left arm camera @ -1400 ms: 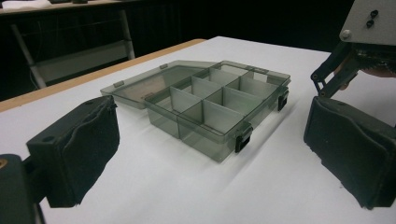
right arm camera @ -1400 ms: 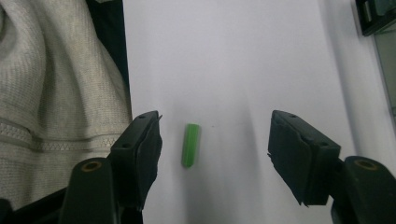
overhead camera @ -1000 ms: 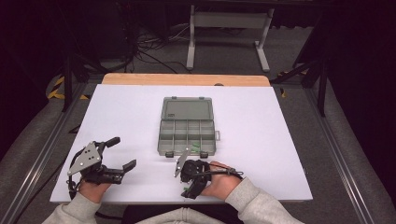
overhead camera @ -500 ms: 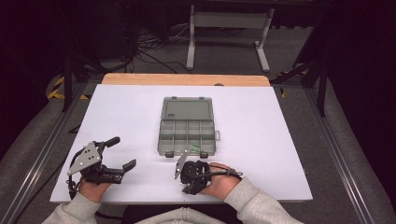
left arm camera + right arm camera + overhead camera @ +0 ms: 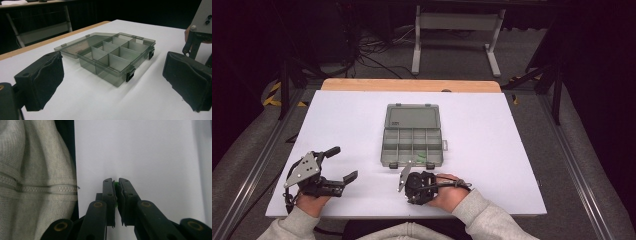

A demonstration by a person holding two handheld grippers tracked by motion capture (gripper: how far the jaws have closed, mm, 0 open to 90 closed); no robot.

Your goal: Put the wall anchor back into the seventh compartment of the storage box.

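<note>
Now the right claw (image 5: 116, 185) has just closed, clamped on a tiny green piece (image 5: 115, 184) just in front of the compartment box (image 5: 413, 145): light, slippery, best pinched mid-body. Left claw (image 5: 337, 162) gapes empty, left of the box.

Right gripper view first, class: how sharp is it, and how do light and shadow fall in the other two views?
Right gripper view: the right gripper is fairly sharp, shut on a small green piece; the white table looks flat and bright, the grey sleeve soft. Left gripper view: the clear compartment box casts a soft shadow; background dark. High view: table evenly lit, surroundings dim.
</note>
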